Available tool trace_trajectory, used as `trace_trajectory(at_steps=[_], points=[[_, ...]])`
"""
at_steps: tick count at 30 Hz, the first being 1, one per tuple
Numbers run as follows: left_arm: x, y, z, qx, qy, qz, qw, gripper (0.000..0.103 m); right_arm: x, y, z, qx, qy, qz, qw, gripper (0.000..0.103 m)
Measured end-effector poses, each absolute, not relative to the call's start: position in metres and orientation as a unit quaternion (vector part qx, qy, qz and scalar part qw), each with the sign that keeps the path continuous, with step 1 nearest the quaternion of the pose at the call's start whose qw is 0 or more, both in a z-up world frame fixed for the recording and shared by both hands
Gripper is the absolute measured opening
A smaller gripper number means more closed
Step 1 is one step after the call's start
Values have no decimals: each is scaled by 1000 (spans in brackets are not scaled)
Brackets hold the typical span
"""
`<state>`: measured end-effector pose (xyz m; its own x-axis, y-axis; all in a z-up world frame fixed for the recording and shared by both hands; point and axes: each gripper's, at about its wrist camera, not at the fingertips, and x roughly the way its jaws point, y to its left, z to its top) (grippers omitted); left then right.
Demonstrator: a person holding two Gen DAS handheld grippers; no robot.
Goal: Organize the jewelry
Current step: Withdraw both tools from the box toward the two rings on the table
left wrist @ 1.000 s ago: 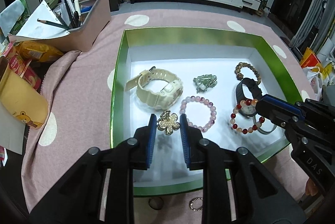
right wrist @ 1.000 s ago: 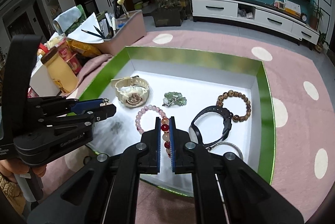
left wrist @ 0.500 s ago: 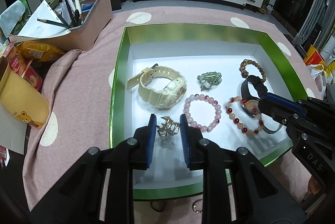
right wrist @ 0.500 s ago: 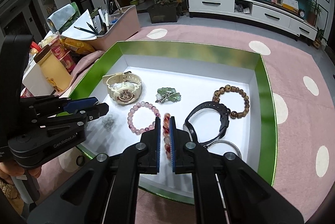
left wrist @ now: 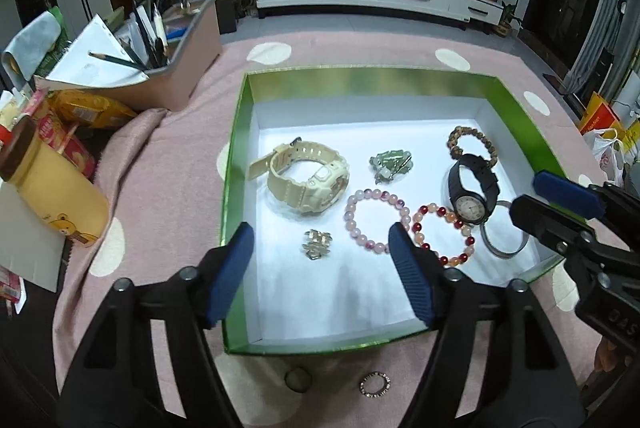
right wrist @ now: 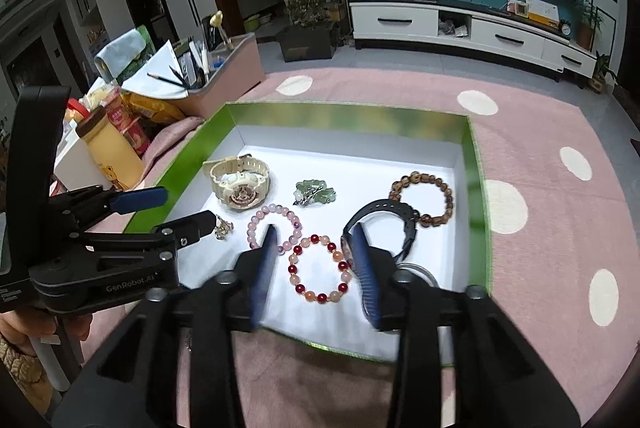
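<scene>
Two watches (left wrist: 308, 184); three bead bracelets (left wrist: 376, 220)

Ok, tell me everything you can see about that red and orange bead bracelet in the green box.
The red and orange bead bracelet is a closed loop of round, glossy beads, dark red ones spaced among pale orange and peach ones, with tiny gold-looking spacers. It lies flat on the white floor of the green box, near the front edge, between the pink bead bracelet and the black watch. The right gripper hovers over it, its jaws opening and not pressing on it.
</scene>
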<state>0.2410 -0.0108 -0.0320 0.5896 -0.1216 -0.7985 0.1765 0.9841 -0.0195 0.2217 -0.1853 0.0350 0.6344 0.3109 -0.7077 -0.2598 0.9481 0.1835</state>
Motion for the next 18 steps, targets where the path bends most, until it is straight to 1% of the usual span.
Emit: trace_trajectory(at_steps=[2,4,5,7,14,18], points=[[237,-10,-28,32,441,-77,894,85,214,-189,41,33,390,155,907,50],[230,-9,-22,32,435,-76,897,86,206,-193,46,33,383,147,912,66],[228,-9,-21,32,434,-74,897,89,202,-195,49,34,379,144,914,68],[222,-8,-18,32,430,-68,900,92,192,-199,53,36,374,139,916,74],[195,-7,-9,37,425,-62,903,96,159,-209,59,39,367,129,920,84],[178,-7,-6,42,420,-60,904,97,139,-211,60,39,367,124,921,84]])
